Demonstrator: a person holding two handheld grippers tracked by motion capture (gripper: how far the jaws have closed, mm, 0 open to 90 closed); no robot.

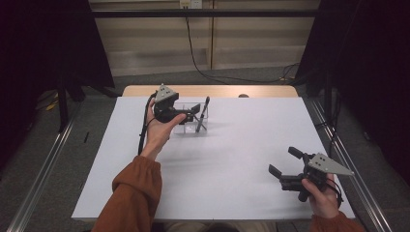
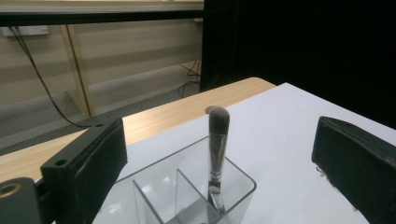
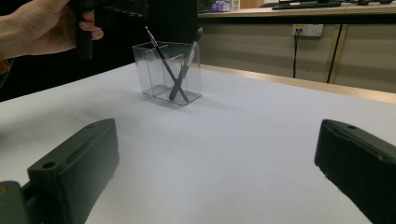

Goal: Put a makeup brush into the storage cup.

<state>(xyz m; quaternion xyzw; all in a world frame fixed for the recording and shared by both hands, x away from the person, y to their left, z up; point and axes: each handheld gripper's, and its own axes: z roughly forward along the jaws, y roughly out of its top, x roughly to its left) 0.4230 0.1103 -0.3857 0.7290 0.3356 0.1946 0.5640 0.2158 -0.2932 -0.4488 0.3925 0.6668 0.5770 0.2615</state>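
Landmark: clear plastic organiser box (image 1: 192, 121) with inner dividers, standing on the white table (image 1: 217, 164) near its far edge.
Brush: dark-handled makeup brush (image 2: 217, 149) with a grey bristle head, standing bristles up in a corner compartment of the box, leaning on its wall.
Second item: thin dark stick with a pink tip (image 3: 161, 58), also inside the box, crossing the brush.
Left gripper (image 1: 189, 112): held just above the box's left side; fingers spread wide, brush between them but untouched.
Right gripper (image 1: 282, 162): well apart from the box, toward the table's near right corner; fingers spread, pinching nothing.
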